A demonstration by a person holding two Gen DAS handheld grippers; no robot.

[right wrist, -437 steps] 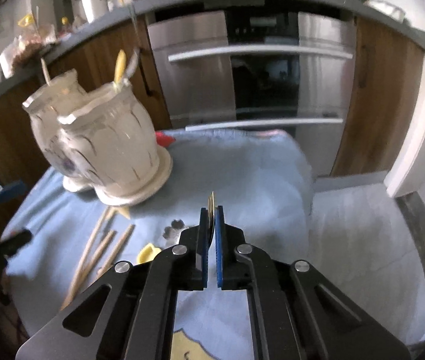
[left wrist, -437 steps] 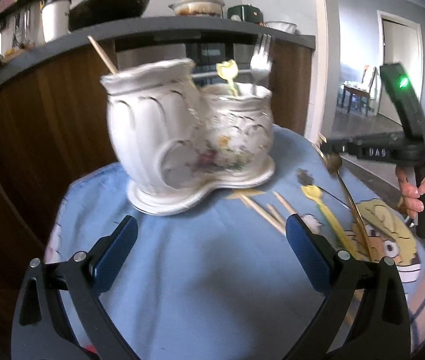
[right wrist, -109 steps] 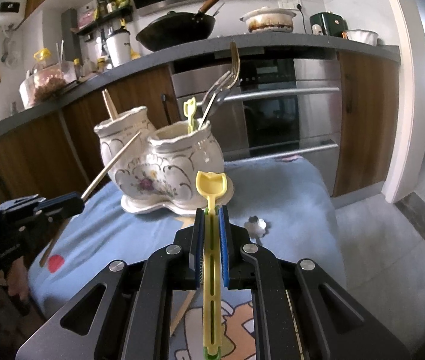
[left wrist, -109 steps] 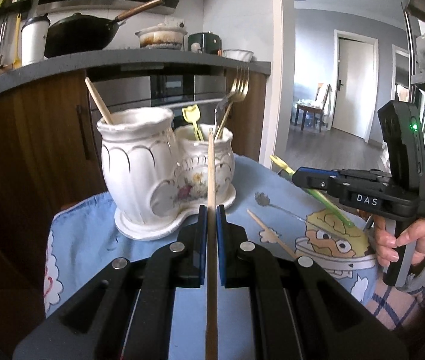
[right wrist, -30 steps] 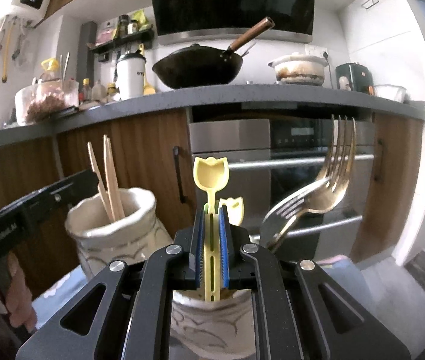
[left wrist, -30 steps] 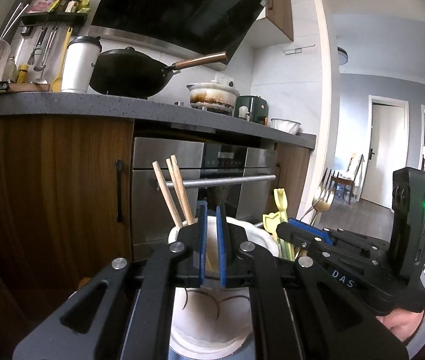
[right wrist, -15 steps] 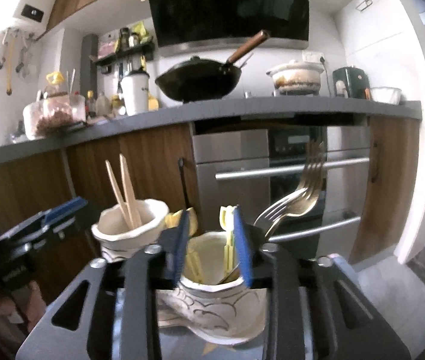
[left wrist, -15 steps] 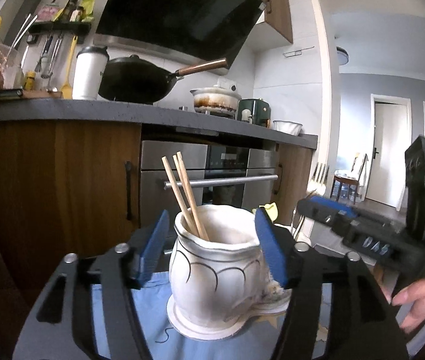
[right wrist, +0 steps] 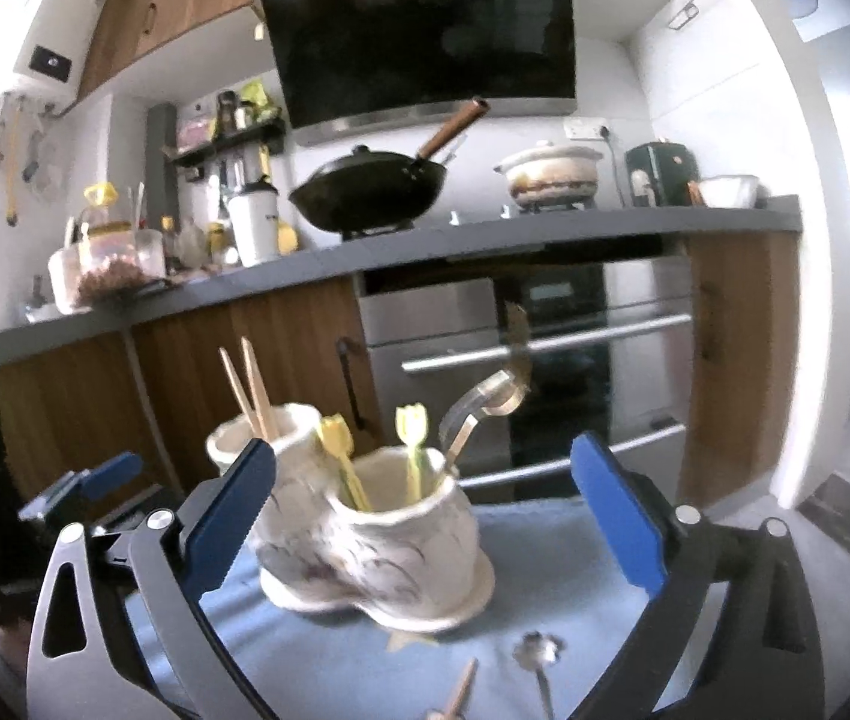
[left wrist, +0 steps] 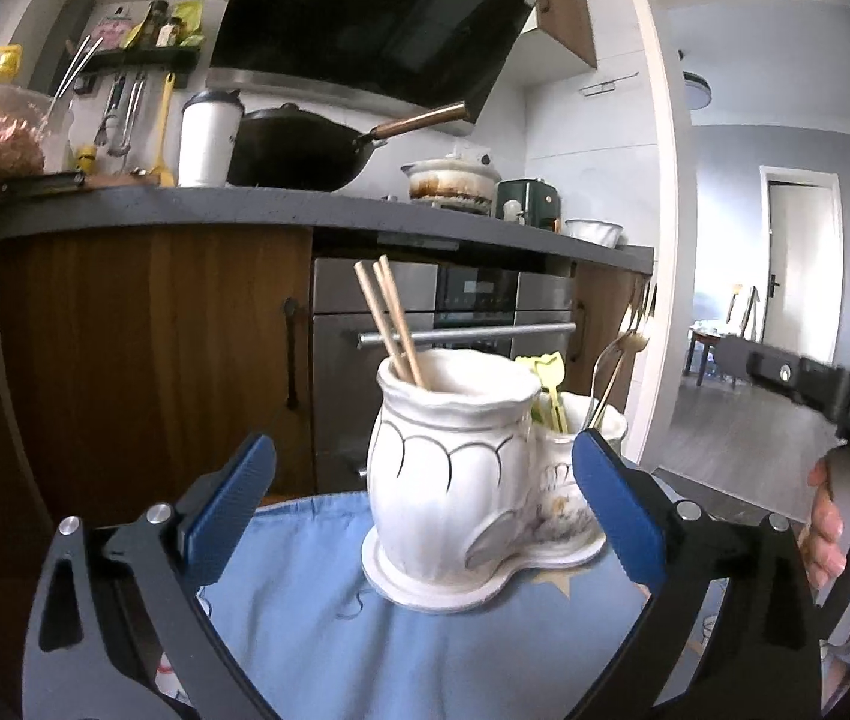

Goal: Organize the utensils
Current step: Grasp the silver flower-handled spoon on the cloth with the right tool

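A white ceramic double holder [left wrist: 454, 480] stands on the blue cloth [left wrist: 329, 630]. Its taller pot holds wooden chopsticks [left wrist: 389, 318]; the lower pot holds yellow tulip-topped picks [right wrist: 410, 456] and metal forks [left wrist: 625, 348]. The holder also shows in the right wrist view [right wrist: 377, 546], with the chopsticks [right wrist: 248, 390] in the far pot. My left gripper [left wrist: 425, 498] is open and empty, just in front of the holder. My right gripper [right wrist: 422, 507] is open and empty, back from the lower pot. A small spoon [right wrist: 538, 657] and a wooden stick [right wrist: 460, 690] lie on the cloth below it.
Wooden cabinets [left wrist: 143, 360] and a steel oven [left wrist: 460, 324] stand behind the table. The counter carries a black wok [left wrist: 299, 150], a white cup [left wrist: 209, 138] and a pot [left wrist: 451, 180]. A doorway [left wrist: 784, 330] opens at the right.
Both grippers opened and let go: the chopstick now stands in the taller pot, the yellow pick in the lower pot. Both grippers have drawn back from the holder.
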